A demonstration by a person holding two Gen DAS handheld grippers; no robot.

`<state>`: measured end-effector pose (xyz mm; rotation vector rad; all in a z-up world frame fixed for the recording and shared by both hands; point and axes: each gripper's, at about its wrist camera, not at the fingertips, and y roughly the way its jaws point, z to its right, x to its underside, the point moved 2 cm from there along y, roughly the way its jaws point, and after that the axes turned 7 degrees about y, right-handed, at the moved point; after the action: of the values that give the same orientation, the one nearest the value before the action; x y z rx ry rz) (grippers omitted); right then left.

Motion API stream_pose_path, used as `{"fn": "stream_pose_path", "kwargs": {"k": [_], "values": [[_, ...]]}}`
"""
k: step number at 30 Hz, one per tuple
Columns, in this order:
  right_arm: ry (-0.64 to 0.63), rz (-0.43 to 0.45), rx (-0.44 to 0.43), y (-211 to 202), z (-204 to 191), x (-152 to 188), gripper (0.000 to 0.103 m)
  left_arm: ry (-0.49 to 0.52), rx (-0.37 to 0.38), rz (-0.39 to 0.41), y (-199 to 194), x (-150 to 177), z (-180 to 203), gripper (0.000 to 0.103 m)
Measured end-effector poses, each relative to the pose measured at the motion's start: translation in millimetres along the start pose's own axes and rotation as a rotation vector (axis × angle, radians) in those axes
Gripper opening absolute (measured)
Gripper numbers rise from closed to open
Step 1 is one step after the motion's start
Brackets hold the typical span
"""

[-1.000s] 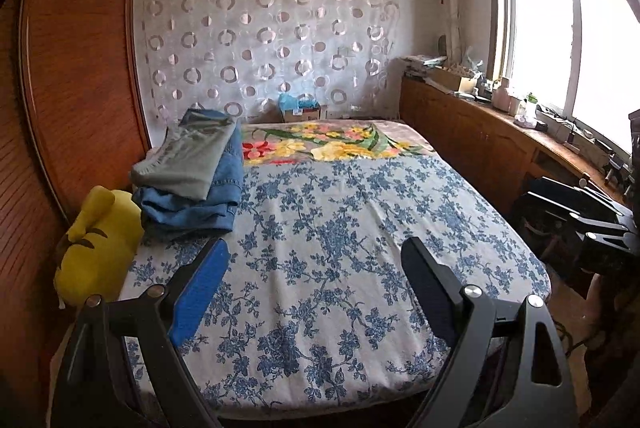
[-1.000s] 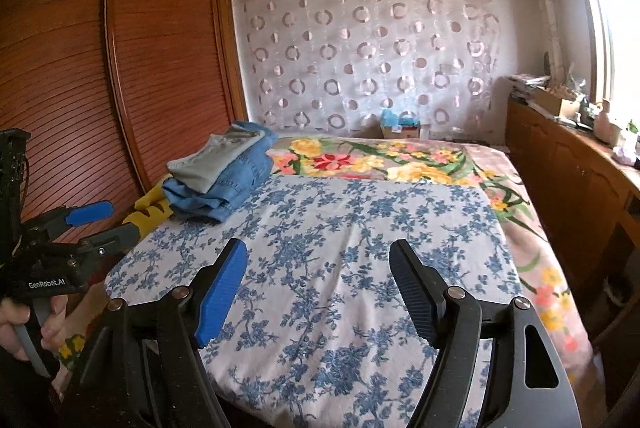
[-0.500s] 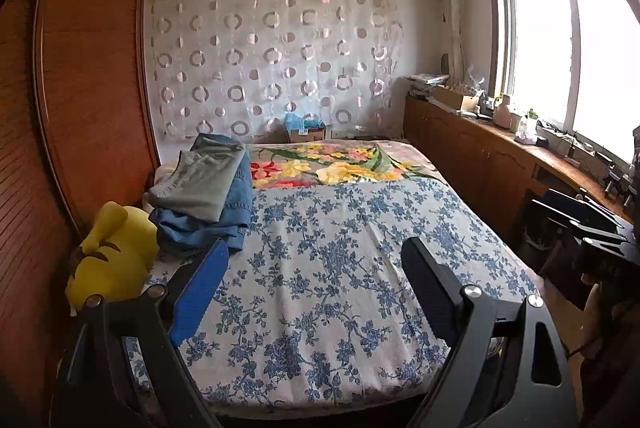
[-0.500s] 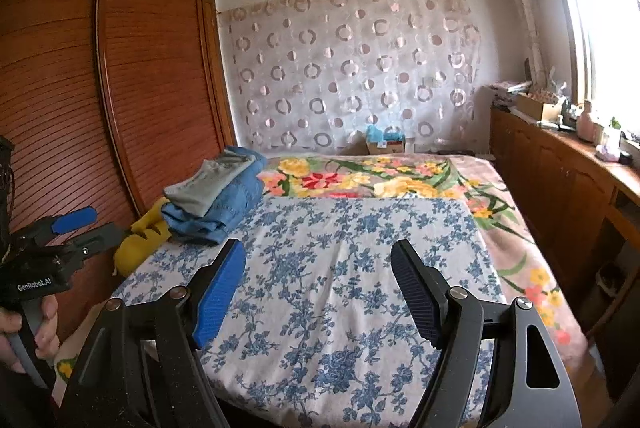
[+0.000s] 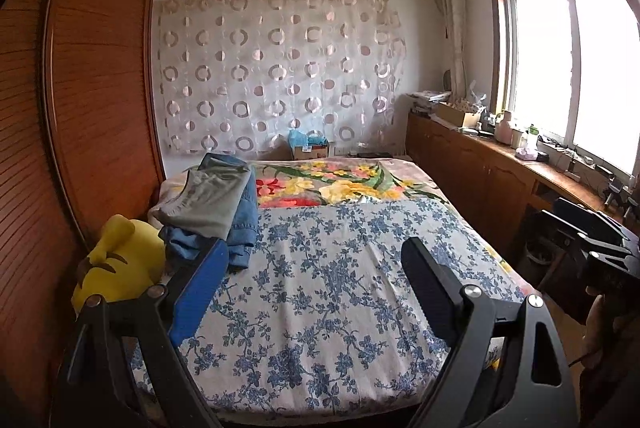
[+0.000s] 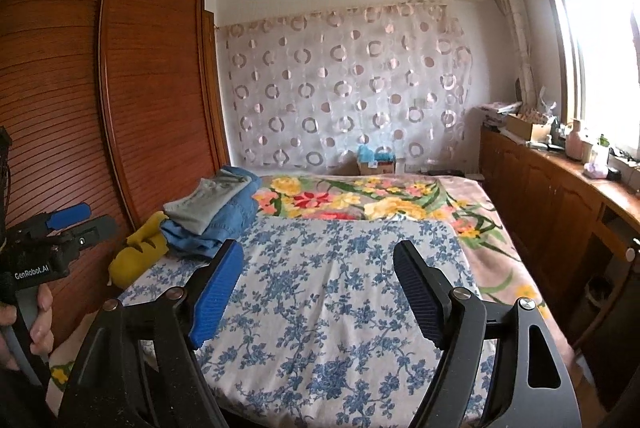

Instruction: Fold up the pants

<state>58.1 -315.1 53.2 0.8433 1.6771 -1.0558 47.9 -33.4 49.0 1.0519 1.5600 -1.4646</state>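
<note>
A stack of folded pants lies at the far left of the bed: grey pants [image 5: 208, 201] on top of blue jeans [image 5: 242, 228]. The stack also shows in the right wrist view, grey pants [image 6: 208, 201] over jeans [image 6: 224, 224]. My left gripper [image 5: 316, 268] is open and empty, held above the near part of the bed, well short of the stack. My right gripper [image 6: 318, 268] is open and empty, also above the near part of the bed. The left gripper also appears at the left edge of the right wrist view [image 6: 68, 224].
The bed carries a blue floral sheet [image 5: 328, 288] and a flowered blanket [image 5: 340, 183] behind it. A yellow plush toy [image 5: 120, 264] lies beside the stack. A wooden wardrobe [image 6: 132, 107] stands left; a cabinet [image 5: 500, 163] with clutter runs along the right under the window.
Both grippers have tilted upward and drawn back, so more wall and ceiling show. Both stay open and empty. The pants stack has not moved.
</note>
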Motion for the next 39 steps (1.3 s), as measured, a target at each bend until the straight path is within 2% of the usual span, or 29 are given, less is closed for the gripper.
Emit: {"fn": "stream_pose_path", "kwargs": {"k": [39], "values": [[0.0,-0.001,0.005,3.1,0.2,2.6,0.081,-0.004,-0.005,-0.013,-0.3,5.3,-2.0,0.089]]}}
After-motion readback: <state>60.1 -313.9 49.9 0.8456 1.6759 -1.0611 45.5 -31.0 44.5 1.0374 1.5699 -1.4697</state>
